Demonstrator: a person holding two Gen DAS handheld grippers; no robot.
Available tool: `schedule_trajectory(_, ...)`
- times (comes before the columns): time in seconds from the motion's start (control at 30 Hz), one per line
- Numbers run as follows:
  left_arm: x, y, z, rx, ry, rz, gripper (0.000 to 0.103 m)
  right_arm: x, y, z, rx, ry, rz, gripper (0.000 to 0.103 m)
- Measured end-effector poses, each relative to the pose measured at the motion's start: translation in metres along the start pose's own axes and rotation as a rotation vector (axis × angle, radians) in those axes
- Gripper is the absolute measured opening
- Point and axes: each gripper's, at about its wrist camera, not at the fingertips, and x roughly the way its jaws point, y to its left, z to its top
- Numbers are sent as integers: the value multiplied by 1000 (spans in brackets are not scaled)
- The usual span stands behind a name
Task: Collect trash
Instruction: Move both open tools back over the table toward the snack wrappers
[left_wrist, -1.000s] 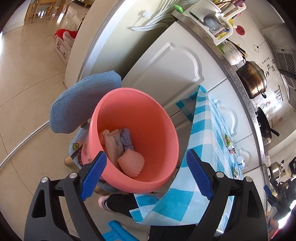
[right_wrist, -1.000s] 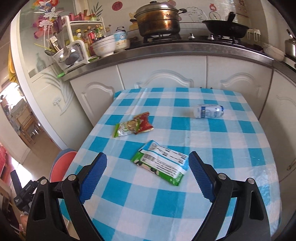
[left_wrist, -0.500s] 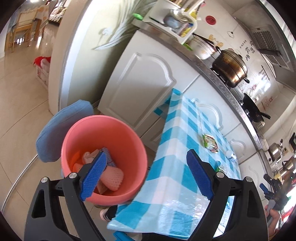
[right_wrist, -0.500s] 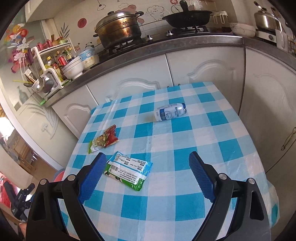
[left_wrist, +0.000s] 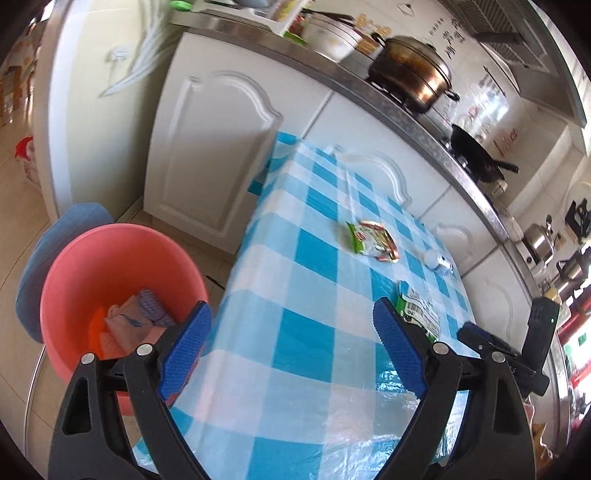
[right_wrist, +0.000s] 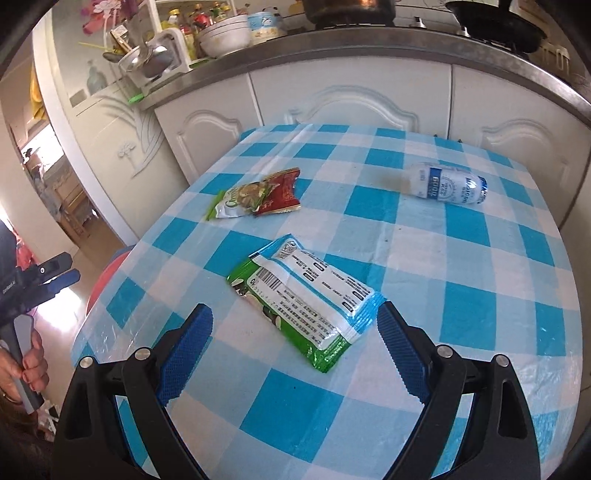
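A green and white snack wrapper (right_wrist: 306, 295) lies on the blue checked tablecloth (right_wrist: 461, 280), just ahead of my open, empty right gripper (right_wrist: 295, 336). A red and green wrapper (right_wrist: 258, 197) lies farther left, and a small white bottle (right_wrist: 447, 184) lies on its side at the far right. My left gripper (left_wrist: 291, 339) is open and empty over the table's near left edge. The pink bucket (left_wrist: 74, 258) with trash inside stands on the floor to its left. The left wrist view also shows the red and green wrapper (left_wrist: 373, 242), the green wrapper (left_wrist: 419, 314) and the bottle (left_wrist: 437, 260).
White kitchen cabinets (right_wrist: 351, 96) and a steel counter with a pot (left_wrist: 410, 74) and pan (left_wrist: 476, 155) run behind the table. A blue stool (left_wrist: 44, 243) stands beside the bucket. A dish rack (right_wrist: 155, 62) sits at the counter's left end.
My left gripper swung right from above the bucket to over the table edge. My right gripper moved closer to the green and white wrapper. Both stay open.
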Motion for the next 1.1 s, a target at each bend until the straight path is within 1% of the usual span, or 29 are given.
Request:
schedule_trajectory(0.1,11,-12,0,40,25,-11,89,9,3,6,-36,-3,-4,90)
schedule_trajectory(0.17,21,-20,2,72,44,-15,89,14,-1,11,-13,-13,12,90)
schedule_trajectory(0.27,36,-31,8,90,61,-34,89,19,-9,20,40,-34,51,90)
schedule_trajectory(0.43,66,-58,18,115,92,-93,90,22,-24,28,100,-69,38,90)
schedule_trajectory(0.53,90,-74,24,137,116,-98,90,20,-35,27,133,-81,29,90)
schedule_trajectory(0.63,114,-89,31,153,128,-122,90,18,-45,23,149,-87,15,90)
schedule_trajectory(0.73,138,-102,38,186,122,-61,90,16,-56,18,170,-93,1,90)
schedule_trajectory(0.8,149,-105,42,189,126,-52,90,15,-64,15,190,-94,-4,90)
schedule_trajectory(0.93,173,-110,46,184,159,-29,90,16,-76,11,213,-97,-9,90)
schedule_trajectory(1.1,191,-123,50,218,167,-6,90,18,-90,11,228,-103,-14,90)
